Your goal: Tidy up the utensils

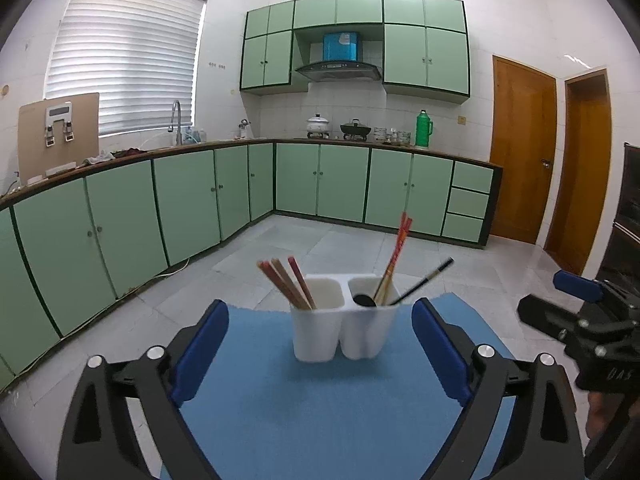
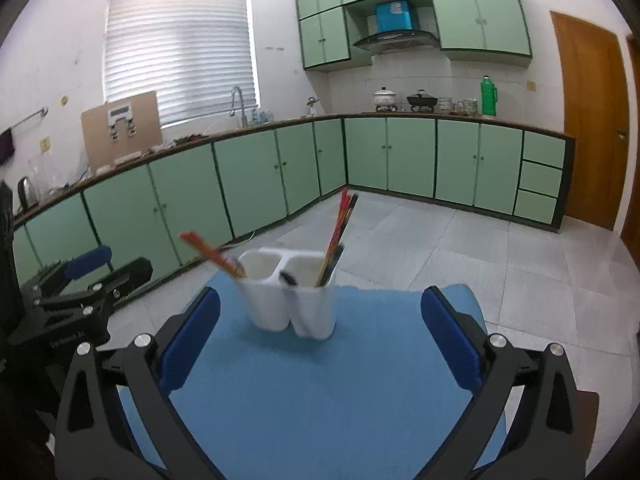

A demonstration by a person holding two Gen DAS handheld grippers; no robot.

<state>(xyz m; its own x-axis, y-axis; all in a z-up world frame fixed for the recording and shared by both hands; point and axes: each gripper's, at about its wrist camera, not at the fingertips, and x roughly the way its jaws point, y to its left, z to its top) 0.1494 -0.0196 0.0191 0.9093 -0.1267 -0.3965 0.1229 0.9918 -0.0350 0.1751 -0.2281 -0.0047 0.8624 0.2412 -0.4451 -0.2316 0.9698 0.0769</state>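
A white two-compartment utensil holder [image 1: 344, 328] stands on a blue mat [image 1: 320, 408]. Its left cup holds several reddish-brown chopsticks [image 1: 286, 282]. Its right cup holds red patterned chopsticks [image 1: 394, 262], a black chopstick [image 1: 424, 282] and a black spoon [image 1: 364, 300]. My left gripper [image 1: 320, 346] is open and empty, just short of the holder. The holder also shows in the right wrist view [image 2: 292, 296], with my right gripper [image 2: 320, 336] open and empty before it. The right gripper shows at the right edge of the left wrist view [image 1: 580, 320].
The mat [image 2: 320, 400] covers a small table standing on a grey tiled floor [image 1: 280, 248]. Green kitchen cabinets [image 1: 200, 200] run along the far walls. Wooden doors [image 1: 520, 152] are at the right. The left gripper shows at the left of the right wrist view [image 2: 80, 288].
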